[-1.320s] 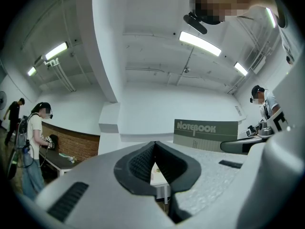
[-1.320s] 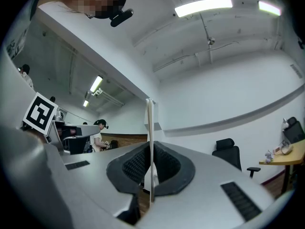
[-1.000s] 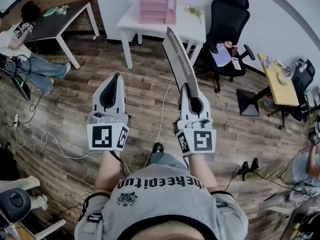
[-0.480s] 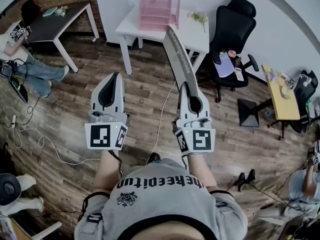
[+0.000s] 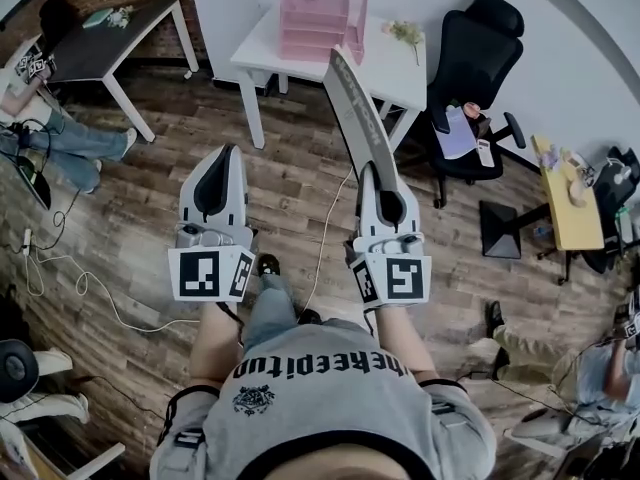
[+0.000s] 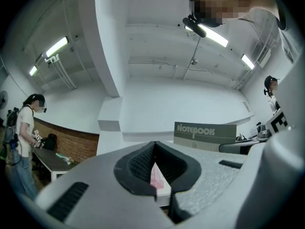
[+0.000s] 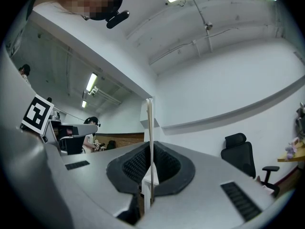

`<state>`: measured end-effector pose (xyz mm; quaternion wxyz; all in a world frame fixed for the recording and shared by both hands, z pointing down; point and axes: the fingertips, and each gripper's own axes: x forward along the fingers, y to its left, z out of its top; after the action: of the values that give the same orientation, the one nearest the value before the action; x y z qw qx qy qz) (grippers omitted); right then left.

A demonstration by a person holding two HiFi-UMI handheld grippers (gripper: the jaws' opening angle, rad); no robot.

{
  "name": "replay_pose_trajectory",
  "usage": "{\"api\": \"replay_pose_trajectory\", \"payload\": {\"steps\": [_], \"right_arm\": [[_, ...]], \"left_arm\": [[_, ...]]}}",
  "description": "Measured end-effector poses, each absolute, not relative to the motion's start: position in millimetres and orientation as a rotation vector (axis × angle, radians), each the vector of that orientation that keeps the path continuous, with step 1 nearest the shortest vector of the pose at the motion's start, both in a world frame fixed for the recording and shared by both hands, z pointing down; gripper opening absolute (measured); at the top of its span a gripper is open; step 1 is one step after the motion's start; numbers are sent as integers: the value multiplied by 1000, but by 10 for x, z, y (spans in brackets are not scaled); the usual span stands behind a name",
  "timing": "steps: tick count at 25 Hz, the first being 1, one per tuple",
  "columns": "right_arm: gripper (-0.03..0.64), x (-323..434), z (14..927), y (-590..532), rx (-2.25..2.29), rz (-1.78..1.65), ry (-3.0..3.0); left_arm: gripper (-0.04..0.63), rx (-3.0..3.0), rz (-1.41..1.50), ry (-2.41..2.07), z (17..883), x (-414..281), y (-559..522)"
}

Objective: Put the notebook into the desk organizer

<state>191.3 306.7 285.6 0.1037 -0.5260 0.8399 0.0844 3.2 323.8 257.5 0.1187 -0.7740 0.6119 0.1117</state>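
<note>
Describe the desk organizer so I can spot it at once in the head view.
Find the white table by the far wall, left of the black office chair. The desk organizer stands on its left half: a see-through pink box of stacked trays. Beside it, a small sprig of flowers is low and pale.

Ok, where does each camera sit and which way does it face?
Head view: on the person's head, facing steeply down; shows arms, left claw, right claw.
Left gripper view: on left claw, along closed jaws toward desk organizer.
Right gripper view: on right claw, along jaws clamping notebook.
Shared: notebook, in all three.
</note>
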Motion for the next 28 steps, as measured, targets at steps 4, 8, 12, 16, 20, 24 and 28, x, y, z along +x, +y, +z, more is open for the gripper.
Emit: {"api": "replay_pose_trajectory", "payload": {"steps": [4,8,12,16,20,24,28], "right_arm": [[9,1823,2868,2738,-1569,253,2464],[9,1683,2826,2288,-1596,263,2437],[9,1500,2783,1855,-1620,262,2413],[9,1318,2750,1437,-1650,252,2392],[9,1135,2749,1071,-1673,237,2368],[9,960,2744,801,-1696,238,2345],[9,806,2753,586,-1724,243,2313]], "left_arm": [[5,-2283,329,1761,2590,-34,2884],[5,-2299,331,1731,2542,-185,2397],[5,-2315,330,1693,2471,-359,1927],[5,-2337,342,1656,2405,-541,1479],[5,-2349,331,1639,2405,-738,1100],[5,-2364,326,1637,2413,-948,778],[5,-2379,332,1607,2417,-1119,520]]}}
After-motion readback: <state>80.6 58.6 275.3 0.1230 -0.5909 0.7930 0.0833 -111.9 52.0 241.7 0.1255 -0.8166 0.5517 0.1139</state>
